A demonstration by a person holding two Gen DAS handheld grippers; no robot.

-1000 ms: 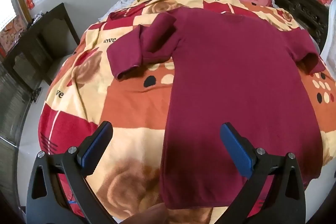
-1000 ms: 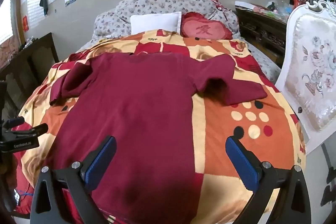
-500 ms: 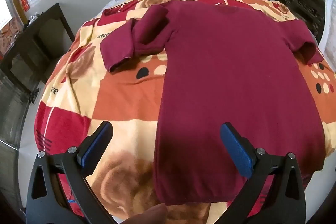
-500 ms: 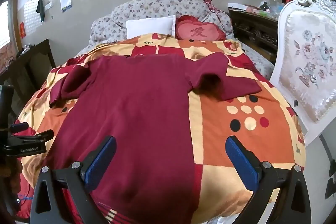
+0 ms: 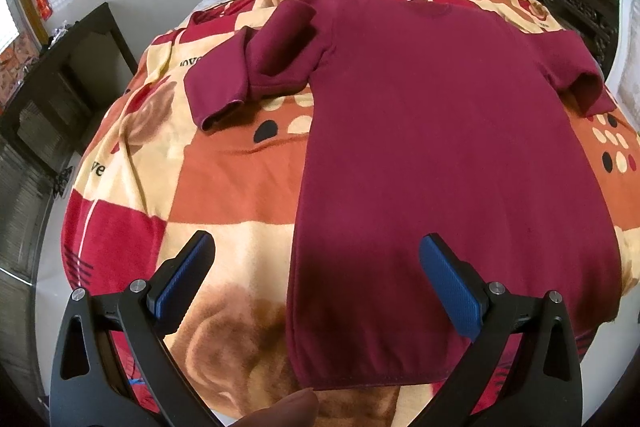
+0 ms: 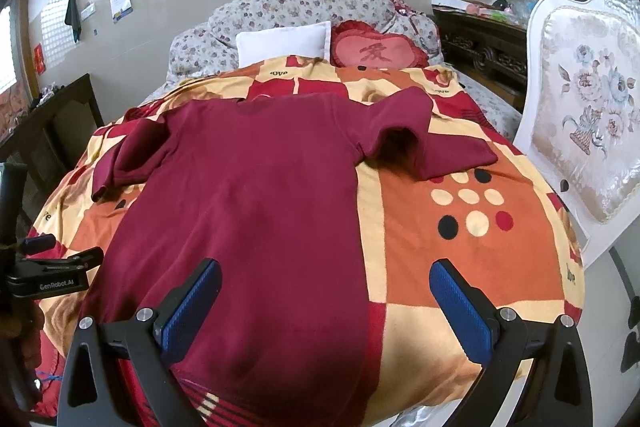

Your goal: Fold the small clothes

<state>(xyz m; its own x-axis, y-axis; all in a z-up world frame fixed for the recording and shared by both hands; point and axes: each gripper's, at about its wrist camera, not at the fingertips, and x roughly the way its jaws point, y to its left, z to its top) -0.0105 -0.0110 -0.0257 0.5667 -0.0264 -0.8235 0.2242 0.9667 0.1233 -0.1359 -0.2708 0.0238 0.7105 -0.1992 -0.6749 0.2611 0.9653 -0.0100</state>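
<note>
Both cameras had drawn back and risen a little over the last second, so the hem came fully into the left view while the shirt itself stayed put on the bed. From where I stood, the left hand-held gripper [image 5: 316,281] hung released, its blue pads spread wide over the shirt's lower left corner, gripping nothing. The right hand-held gripper [image 6: 326,301] was likewise spread and empty, poised above the lower right side seam, one pad over cloth and one over the blanket.

I judged the fold had not yet begun. To do it well, each gripper would need to come down on a hem corner, pinch both layers together, and lift evenly so the body did not skew. The sleeves probably wanted tucking in first.

The shirt [image 5: 440,131] was dark red, long in the body, lying flat with its neck toward the pillows and its hem [image 5: 380,381] near the foot of the bed. Its left sleeve [image 5: 224,83] was doubled over itself beside the body; the right sleeve [image 6: 436,143] was humped and folded outward. It lay on a red, orange and cream blanket [image 6: 460,255], and looked soft and likely to sag when raised.
</note>
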